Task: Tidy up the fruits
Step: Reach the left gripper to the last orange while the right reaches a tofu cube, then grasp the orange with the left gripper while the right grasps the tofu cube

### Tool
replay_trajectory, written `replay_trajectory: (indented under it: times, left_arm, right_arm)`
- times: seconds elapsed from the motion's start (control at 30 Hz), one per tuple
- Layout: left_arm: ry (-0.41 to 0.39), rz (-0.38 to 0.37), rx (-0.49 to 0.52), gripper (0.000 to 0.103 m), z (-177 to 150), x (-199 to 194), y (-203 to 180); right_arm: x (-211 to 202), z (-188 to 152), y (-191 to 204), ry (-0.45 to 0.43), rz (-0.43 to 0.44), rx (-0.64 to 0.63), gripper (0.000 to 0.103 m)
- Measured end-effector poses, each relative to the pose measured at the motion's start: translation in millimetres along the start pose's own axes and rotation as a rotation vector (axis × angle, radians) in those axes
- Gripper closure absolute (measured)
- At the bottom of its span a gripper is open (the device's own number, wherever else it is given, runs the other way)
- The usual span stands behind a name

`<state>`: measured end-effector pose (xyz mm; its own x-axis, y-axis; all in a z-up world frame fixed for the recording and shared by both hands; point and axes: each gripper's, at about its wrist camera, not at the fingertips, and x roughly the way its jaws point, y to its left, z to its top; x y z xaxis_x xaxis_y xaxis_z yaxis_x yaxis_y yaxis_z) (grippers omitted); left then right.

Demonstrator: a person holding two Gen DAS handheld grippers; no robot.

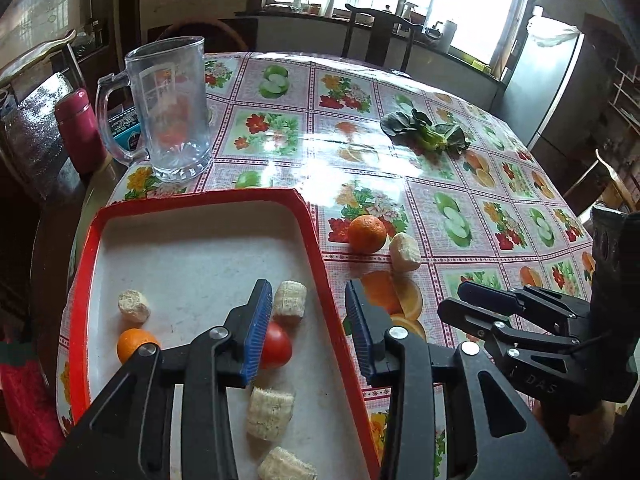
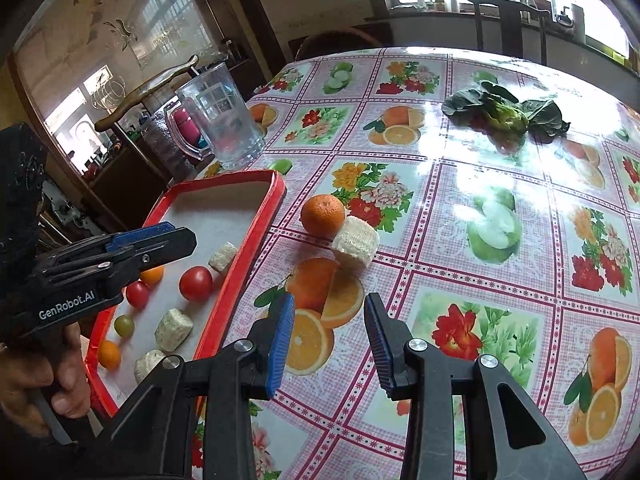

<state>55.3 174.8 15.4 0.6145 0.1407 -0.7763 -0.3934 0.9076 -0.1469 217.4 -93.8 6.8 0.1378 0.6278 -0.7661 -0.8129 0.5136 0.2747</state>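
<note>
We see two hand-held grippers over a glossy, fruit-printed worktop.

Left hand-held gripper and right hand-held gripper stand part open, empty. A dimpled round orange lies mid-frame touching a rough pale cob chunk; the red-rimmed tray is partly cut off lower left.

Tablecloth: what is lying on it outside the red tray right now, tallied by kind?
Orange: 1
Corn cob piece: 1
Leafy green bunch: 1
Glass mug: 1
Total: 4
</note>
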Motion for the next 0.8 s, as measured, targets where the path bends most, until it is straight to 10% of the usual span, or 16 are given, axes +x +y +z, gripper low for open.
replay_trajectory:
  times: [0.4,0.8]
  left_arm:
    - [0.03,-0.017,0.051,0.067,18.6,26.0,-13.4]
    - [0.121,0.023,0.223,0.063,39.4,94.1,-64.7]
  right_arm:
    - [49.7,27.4,-18.0,0.05,-0.014,-0.004,0.072]
    - [-0.7,0.9,-63.8,-0.029,-0.011,0.109,0.073]
